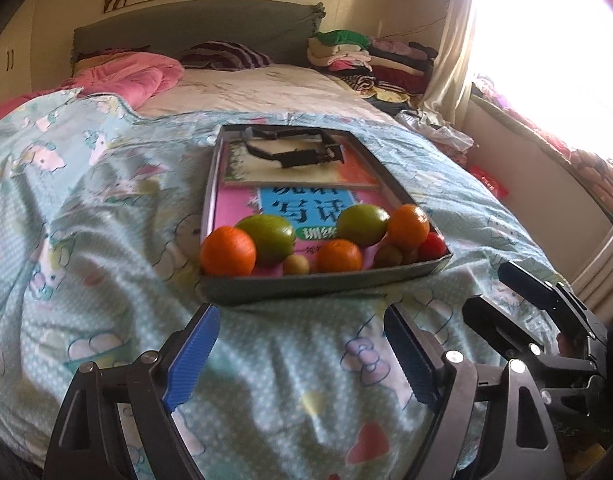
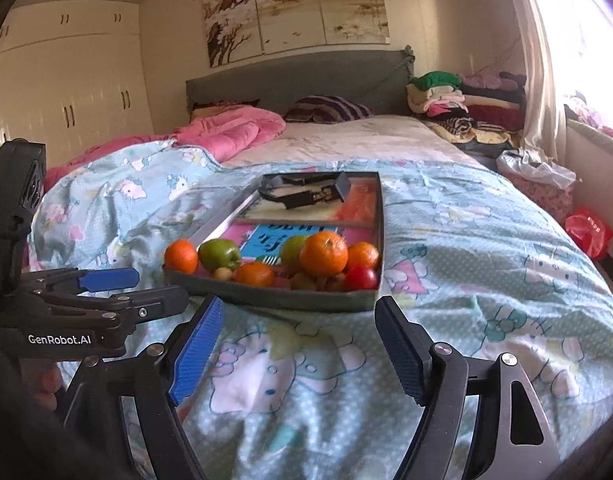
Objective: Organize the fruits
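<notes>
Grey tray (image 1: 326,284) of fruit, long axis toward headboard (image 1: 194,28)

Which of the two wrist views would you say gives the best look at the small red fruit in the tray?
The right wrist view: the red fruit sits unobstructed at the tray front corner. In the left wrist view it is half hidden behind an orange and the tray wall.

A bed (image 2: 446,240) with a pale blue cartoon quilt (image 2: 486,280) and grey headboard (image 2: 298,76) fills the cream-walled room, white wardrobes (image 2: 74,92) to the left, a triptych painting (image 2: 294,12) above, glaring window (image 2: 586,48) right.
</notes>
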The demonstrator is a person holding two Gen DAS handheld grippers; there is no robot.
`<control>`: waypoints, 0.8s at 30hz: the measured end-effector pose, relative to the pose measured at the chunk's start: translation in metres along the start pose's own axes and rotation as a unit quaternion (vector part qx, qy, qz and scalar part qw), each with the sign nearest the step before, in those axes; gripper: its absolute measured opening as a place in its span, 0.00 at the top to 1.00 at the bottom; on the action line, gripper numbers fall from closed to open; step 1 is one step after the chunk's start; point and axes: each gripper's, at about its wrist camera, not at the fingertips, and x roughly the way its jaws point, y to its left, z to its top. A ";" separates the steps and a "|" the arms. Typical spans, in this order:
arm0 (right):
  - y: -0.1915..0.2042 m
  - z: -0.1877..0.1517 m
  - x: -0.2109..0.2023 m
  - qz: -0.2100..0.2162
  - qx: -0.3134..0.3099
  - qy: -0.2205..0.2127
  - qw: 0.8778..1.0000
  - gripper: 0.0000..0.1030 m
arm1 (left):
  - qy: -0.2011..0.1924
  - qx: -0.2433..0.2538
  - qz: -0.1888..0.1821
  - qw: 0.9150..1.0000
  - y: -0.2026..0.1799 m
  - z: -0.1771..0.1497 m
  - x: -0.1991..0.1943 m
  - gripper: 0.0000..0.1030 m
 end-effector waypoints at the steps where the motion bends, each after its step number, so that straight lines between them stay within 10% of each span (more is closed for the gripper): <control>1: 0.000 -0.001 0.000 -0.003 0.000 0.002 1.000 0.23 | 0.001 -0.001 0.000 1.000 0.001 -0.002 0.000 0.19; 24: 0.001 -0.026 0.006 -0.013 0.008 0.034 0.999 0.22 | 0.001 -0.020 0.031 0.999 0.011 -0.031 -0.006 0.18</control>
